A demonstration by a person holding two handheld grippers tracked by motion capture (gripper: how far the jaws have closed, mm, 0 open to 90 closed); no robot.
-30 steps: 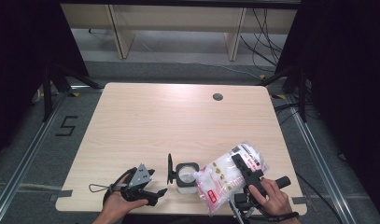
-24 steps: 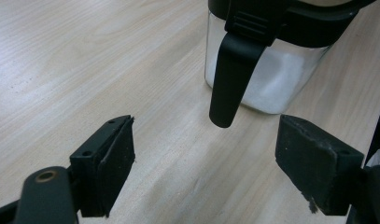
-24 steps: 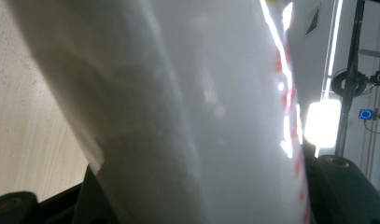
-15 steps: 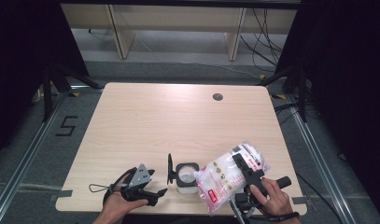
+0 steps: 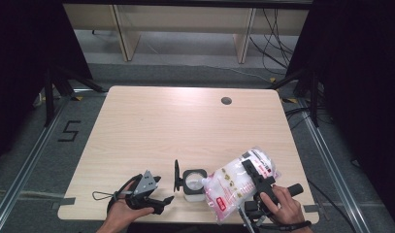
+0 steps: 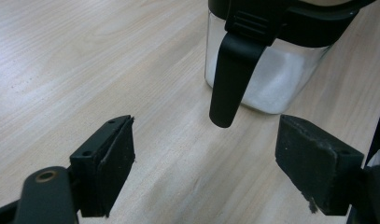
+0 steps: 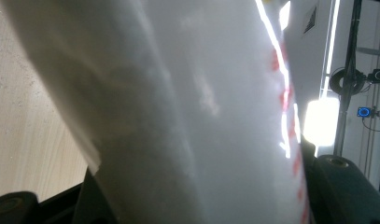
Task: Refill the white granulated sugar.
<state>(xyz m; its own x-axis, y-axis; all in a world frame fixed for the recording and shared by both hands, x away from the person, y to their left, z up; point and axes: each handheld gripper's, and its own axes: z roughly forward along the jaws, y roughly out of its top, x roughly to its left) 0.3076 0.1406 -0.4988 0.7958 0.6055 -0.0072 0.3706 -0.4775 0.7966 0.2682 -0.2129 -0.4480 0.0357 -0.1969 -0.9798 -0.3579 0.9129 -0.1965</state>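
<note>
Clear square jar [image 5: 193, 184] with black rim, standing near the front edge of the pale wooden worktop [image 5: 185, 126], taken as landmark. Partly filled with white granules, seen through the glass [image 6: 271, 84] in the left gripper view. Black hinged lid [image 5: 176, 175] flipped open and standing upright on the jar's left side; its black latch [image 6: 229, 74] hanging down the jar wall in the left gripper view.

Right of the jar: plastic bag [image 5: 236, 182] of white powder with red print, tilted, its lower corner reaching over the jar's open mouth. Grasped by the right gripper [image 5: 255, 177], jaws clenched on the bag's body partway along, bag surface [image 7: 192, 116] pressed between them in the right gripper view. Right hand [image 5: 282, 206] further right of the jar, at the worktop's front edge.

Left of the jar: left gripper [image 5: 158, 191] held just above the worktop in the left hand [image 5: 120, 213], jaws released and spread wide, nothing between them, pointing toward the jar and a little apart from it.

Far behind the jar: round cable hole [image 5: 226, 101] near the worktop's back edge.
</note>
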